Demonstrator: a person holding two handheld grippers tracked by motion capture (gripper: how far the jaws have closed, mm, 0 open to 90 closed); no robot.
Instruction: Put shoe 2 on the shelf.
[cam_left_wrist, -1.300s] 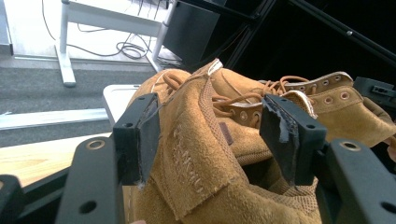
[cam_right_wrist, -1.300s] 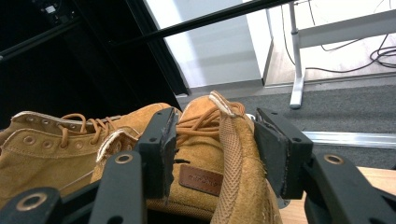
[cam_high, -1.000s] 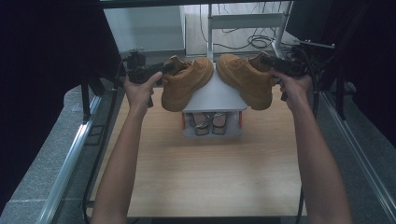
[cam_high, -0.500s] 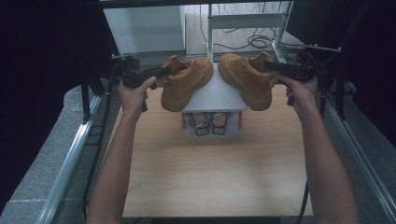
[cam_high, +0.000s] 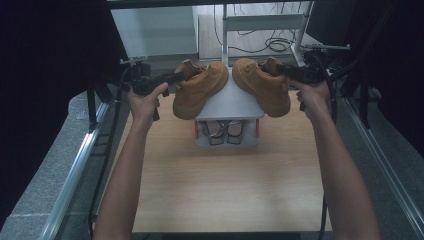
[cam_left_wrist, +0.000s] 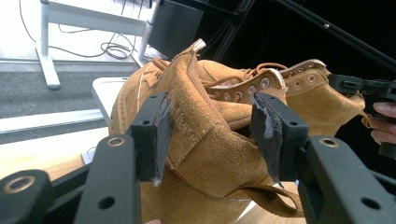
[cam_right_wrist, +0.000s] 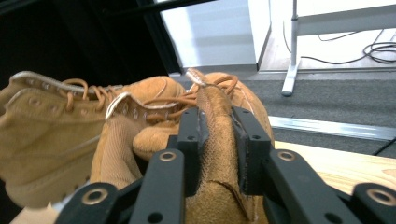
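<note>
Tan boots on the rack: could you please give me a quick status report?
Right hand-held gripper pinching right boot collar. Left hand-held gripper closing around left boot collar, far pad clear. Both boots on grey rack.

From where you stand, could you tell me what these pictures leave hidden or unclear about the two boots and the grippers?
- Left boot: high view, the heel is hidden by the left gripper.
- Left gripper's far pad: left gripper view, whether it touches the suede cannot be told; the boot collar folds over it.
- Small items under the grey stand: high view, too small and shaded by the stand's top.
- Right boot: right gripper view, the sole is cut off by the bottom edge.
</note>
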